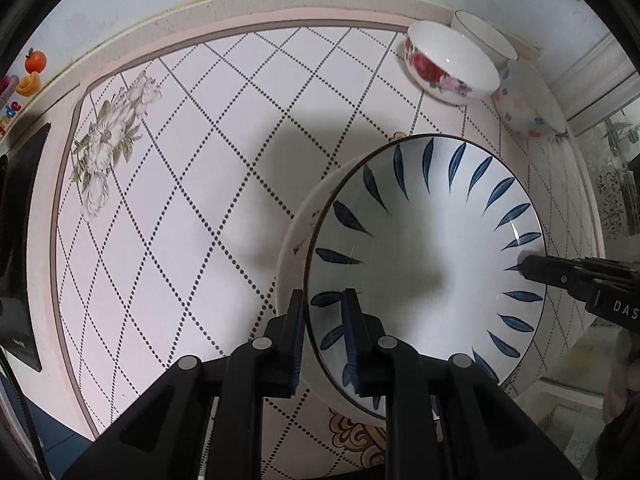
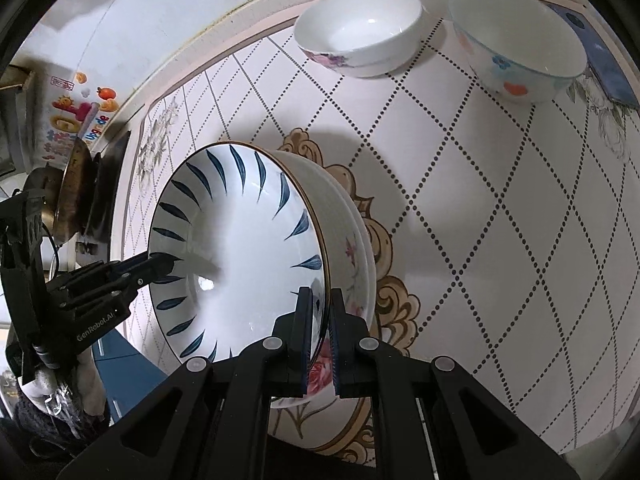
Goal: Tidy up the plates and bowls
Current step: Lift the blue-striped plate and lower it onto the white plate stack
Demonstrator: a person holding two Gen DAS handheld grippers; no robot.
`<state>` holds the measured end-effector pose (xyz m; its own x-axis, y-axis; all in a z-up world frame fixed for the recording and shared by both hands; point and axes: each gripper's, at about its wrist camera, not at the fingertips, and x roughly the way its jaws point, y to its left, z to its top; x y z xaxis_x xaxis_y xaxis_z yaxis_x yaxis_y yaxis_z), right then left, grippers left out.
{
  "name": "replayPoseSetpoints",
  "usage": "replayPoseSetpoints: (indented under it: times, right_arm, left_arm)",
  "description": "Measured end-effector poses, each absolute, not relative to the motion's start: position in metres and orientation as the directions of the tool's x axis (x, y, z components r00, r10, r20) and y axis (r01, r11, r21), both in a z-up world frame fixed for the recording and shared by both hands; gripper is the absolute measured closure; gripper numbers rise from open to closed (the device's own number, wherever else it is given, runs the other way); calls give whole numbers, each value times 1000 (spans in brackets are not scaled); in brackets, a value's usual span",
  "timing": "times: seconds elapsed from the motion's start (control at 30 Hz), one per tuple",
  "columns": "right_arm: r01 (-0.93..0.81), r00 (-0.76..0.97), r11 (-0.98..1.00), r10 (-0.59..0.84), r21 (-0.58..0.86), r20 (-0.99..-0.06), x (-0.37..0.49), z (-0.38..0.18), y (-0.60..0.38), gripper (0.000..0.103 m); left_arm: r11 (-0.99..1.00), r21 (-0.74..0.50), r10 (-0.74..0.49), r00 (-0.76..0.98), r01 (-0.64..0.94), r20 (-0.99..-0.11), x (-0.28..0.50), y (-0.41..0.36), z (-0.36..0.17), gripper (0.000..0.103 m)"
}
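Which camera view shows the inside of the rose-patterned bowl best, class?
The right wrist view: the rose-patterned bowl opens toward the camera, showing its plain white, empty inside. The left wrist view catches the rose-patterned bowl mostly from the side, showing the red roses on its wall and only part of the inside.

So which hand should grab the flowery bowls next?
Probably the right. Both tools clamp the white plate with blue leaves, but the right tool holds the rim nearer the three white ceramic bowls; the left tool holds the far rim.
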<state>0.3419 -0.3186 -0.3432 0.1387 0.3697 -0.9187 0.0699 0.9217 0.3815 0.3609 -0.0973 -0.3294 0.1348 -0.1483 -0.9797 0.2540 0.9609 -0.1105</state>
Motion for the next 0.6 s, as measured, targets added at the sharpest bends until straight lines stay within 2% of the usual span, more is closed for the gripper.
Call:
replayPoseSetpoints:
  times: [0.6]
  right_arm:
    - [34, 114, 932, 356, 362, -927, 349, -360, -316, 94]
  left_arm:
    - [970, -63, -96, 134, 235, -986, 364, -105, -343, 87]
